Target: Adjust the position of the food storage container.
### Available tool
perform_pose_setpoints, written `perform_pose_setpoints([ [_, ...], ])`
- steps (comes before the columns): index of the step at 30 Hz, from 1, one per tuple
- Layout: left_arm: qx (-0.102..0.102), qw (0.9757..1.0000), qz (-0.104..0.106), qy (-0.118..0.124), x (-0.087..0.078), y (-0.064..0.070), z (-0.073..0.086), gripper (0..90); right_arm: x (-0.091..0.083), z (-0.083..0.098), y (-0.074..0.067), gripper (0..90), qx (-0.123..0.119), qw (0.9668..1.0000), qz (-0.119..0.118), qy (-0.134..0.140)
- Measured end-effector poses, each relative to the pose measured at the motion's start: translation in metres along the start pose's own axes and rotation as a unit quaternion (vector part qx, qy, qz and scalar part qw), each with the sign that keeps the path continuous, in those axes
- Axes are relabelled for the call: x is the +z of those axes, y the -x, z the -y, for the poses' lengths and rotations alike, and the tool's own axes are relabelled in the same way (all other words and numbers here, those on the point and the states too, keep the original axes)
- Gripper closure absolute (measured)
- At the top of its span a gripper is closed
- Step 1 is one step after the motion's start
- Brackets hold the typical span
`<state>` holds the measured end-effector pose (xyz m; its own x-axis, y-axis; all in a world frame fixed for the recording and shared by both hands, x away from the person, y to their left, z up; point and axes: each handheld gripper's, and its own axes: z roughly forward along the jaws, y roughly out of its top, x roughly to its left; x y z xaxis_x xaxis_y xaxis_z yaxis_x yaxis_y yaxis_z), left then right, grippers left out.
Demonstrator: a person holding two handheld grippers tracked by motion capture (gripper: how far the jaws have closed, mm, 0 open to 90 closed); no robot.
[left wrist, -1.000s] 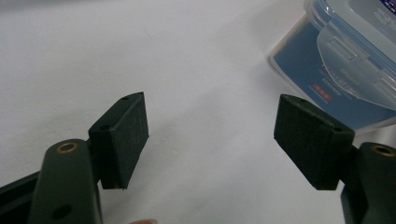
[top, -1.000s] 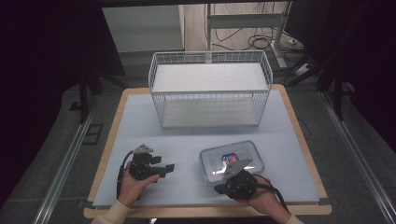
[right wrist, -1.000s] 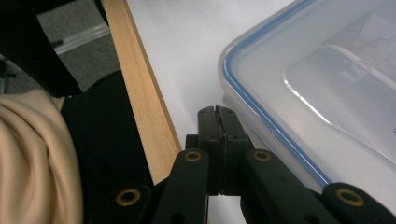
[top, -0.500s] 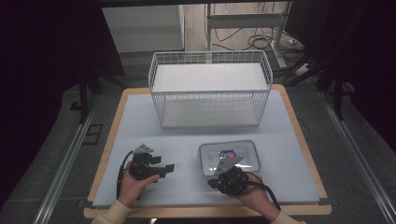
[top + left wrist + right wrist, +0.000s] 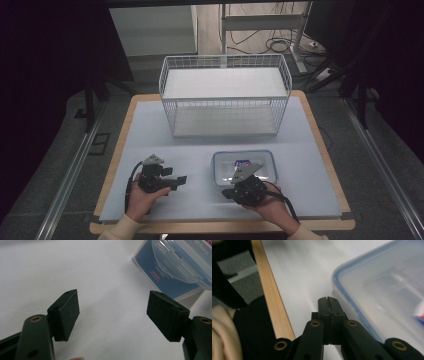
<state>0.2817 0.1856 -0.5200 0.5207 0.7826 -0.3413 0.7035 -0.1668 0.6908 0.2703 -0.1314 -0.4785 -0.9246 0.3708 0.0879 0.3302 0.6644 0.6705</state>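
A clear plastic container (image 5: 260,162) with a blue-rimmed lid and a printed label lies flat on the pale mat at the near right. My right gripper (image 5: 228,191) sits at its near-left corner, jaws shut with nothing between them. In the right gripper view the closed tips (image 5: 328,301) rest just beside the container's rim (image 5: 352,302), apart from it. My left gripper (image 5: 180,179) rests on the mat to the left, pointing right toward the container. In the left gripper view its pads (image 5: 66,312) stand open over bare mat, with the container (image 5: 172,270) farther ahead to the right.
A white wire basket (image 5: 225,107) with a solid floor stands at the back middle of the table. The table's wooden edge (image 5: 270,300) runs close beside the right gripper. Dark floor and metal rails (image 5: 70,175) surround the table.
The right gripper has shifted slightly left along the container's near edge. The left gripper and the container have stayed put.
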Motion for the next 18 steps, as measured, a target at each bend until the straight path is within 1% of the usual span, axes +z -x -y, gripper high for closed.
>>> perform_pose_setpoints([
  [1, 0.000, 1.0000, 0.000, 0.001, 0.000, 0.000, 0.000, 26.0, -0.007, -0.002, 0.001, 89.5, 0.001, 1.0000, 0.004, 0.009],
  [2, 0.000, 1.0000, 0.000, 0.001, 0.000, 0.000, 0.000, 26.1, -0.028, -0.005, 0.006, 89.5, 0.004, 0.9992, 0.022, 0.032],
  [3, 0.000, 1.0000, 0.000, 0.001, 0.000, 0.000, 0.000, 26.1, -0.028, -0.005, 0.006, 89.5, 0.004, 0.9992, 0.022, 0.032],
  [4, 0.001, 1.0000, 0.000, -0.001, 0.000, -0.001, 0.000, 26.1, -0.052, -0.006, 0.017, 89.5, 0.020, 0.9970, 0.047, 0.059],
  [5, 0.001, 1.0000, 0.000, -0.001, 0.000, -0.001, 0.000, 26.1, -0.052, -0.006, 0.017, 89.5, 0.020, 0.9970, 0.047, 0.059],
  [6, 0.002, 1.0000, 0.000, -0.001, 0.000, -0.001, 0.000, 26.1, -0.061, -0.005, 0.023, 89.5, 0.025, 0.9958, 0.059, 0.065],
  [7, 0.002, 1.0000, 0.000, -0.001, 0.000, -0.001, 0.000, 26.1, -0.071, -0.003, 0.031, 89.5, 0.030, 0.9939, 0.080, 0.069],
  [8, 0.002, 1.0000, 0.000, -0.001, 0.000, -0.001, 0.000, 26.1, -0.082, 0.002, 0.042, 89.5, 0.045, 0.9908, 0.105, 0.073],
  [9, 0.001, 1.0000, 0.000, 0.000, 0.000, -0.001, 0.000, 26.1, -0.088, 0.006, 0.049, 89.5, 0.054, 0.9887, 0.118, 0.074],
  [10, 0.000, 1.0000, -0.001, 0.000, 0.000, -0.001, 0.000, 26.1, -0.094, 0.012, 0.058, 89.5, 0.067, 0.9859, 0.134, 0.075],
  [11, 0.000, 1.0000, -0.001, 0.000, 0.000, -0.001, 0.000, 26.1, -0.101, 0.020, 0.069, 89.5, 0.084, 0.9822, 0.150, 0.076],
  [12, 0.000, 1.0000, -0.001, 0.000, 0.000, -0.001, 0.000, 26.1, -0.108, 0.033, 0.086, 89.5, 0.115, 0.9775, 0.158, 0.080],
  [13, 0.000, 1.0000, -0.002, 0.000, 0.000, -0.001, 0.000, 26.1, -0.108, 0.033, 0.086, 89.5, 0.115, 0.9775, 0.158, 0.080],
  [14, -0.001, 1.0000, -0.002, 0.000, 0.000, -0.002, 0.000, 26.1, -0.112, 0.045, 0.099, 89.5, 0.138, 0.9728, 0.171, 0.074],
  [15, -0.001, 1.0000, -0.002, 0.000, 0.000, -0.002, 0.000, 26.1, -0.112, 0.045, 0.099, 89.5, 0.138, 0.9728, 0.171, 0.074],
  [16, -0.002, 1.0000, -0.002, 0.001, 0.000, -0.002, 0.000, 26.1, -0.112, 0.055, 0.110, 89.5, 0.159, 0.9693, 0.175, 0.069],
  [17, -0.002, 1.0000, -0.002, 0.001, 0.000, -0.002, 0.000, 26.0, -0.111, 0.059, 0.114, 89.5, 0.166, 0.9684, 0.174, 0.066],
  [18, -0.002, 1.0000, -0.002, 0.000, 0.000, -0.002, 0.000, 26.0, -0.111, 0.059, 0.114, 89.5, 0.166, 0.9684, 0.174, 0.066],
])
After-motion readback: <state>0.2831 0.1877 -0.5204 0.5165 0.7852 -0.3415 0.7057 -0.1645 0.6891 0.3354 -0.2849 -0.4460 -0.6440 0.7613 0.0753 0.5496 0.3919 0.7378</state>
